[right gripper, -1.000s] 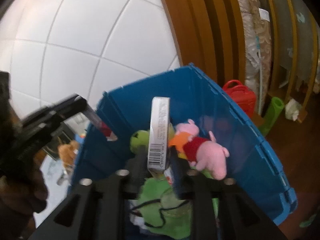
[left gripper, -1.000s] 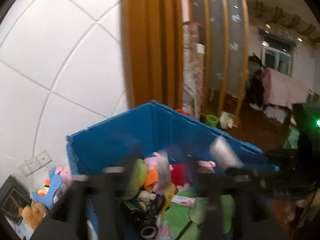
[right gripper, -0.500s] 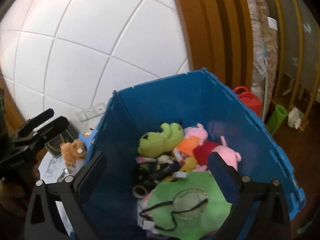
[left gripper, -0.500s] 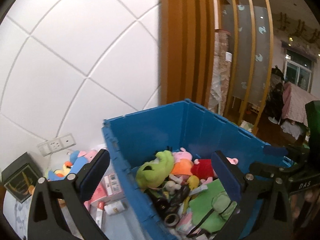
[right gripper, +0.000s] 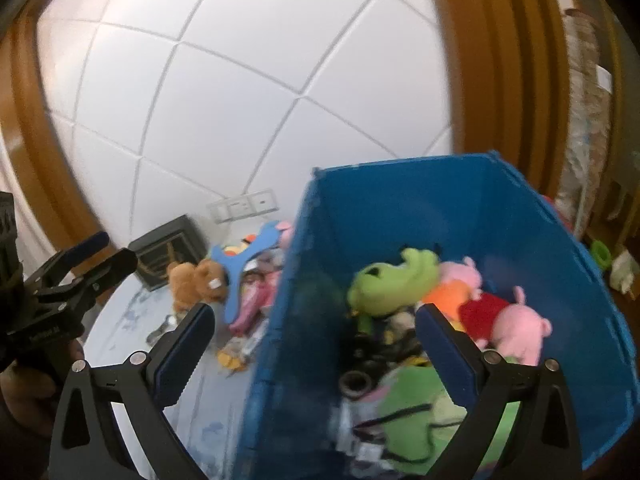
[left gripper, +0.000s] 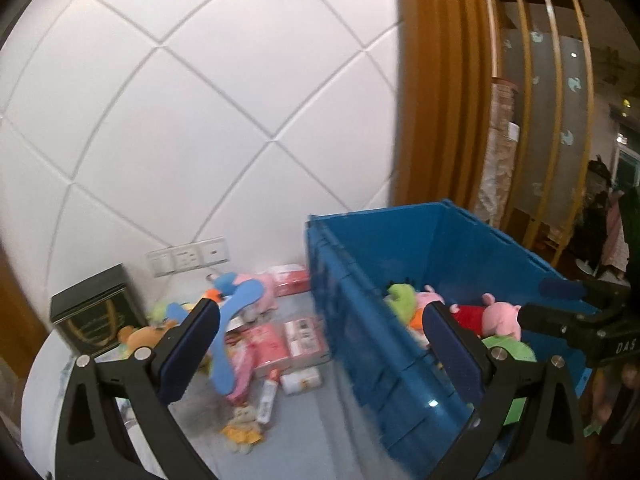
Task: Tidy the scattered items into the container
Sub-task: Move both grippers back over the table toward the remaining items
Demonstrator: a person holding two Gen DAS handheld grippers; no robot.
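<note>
The blue crate (left gripper: 400, 248) (right gripper: 420, 208) holds a green plush (right gripper: 396, 280), a pink pig plush (right gripper: 516, 328), a green cloth (right gripper: 416, 400) and a tape roll (right gripper: 354, 382). Left of it, loose items lie on the pale tabletop: a blue plush (left gripper: 236, 300), pink boxes (left gripper: 268, 344), a white tube (left gripper: 268, 396), a small yellow doll (left gripper: 244, 428) and a brown teddy (right gripper: 196, 280). My left gripper (left gripper: 320, 316) stands open and empty, straddling the crate's left wall from above. My right gripper (right gripper: 314, 316) is open and empty too, over the same wall.
A black tin box (left gripper: 96, 308) stands at the table's back left, below wall sockets (left gripper: 188, 258). A white tiled wall rises behind the table. A wooden pillar (left gripper: 436, 100) and slatted screen stand right of the crate.
Both grippers have opened wide. The white barcoded box that the right one held is gone from its jaws. Both views have swung left, from over the crate toward the pile.
</note>
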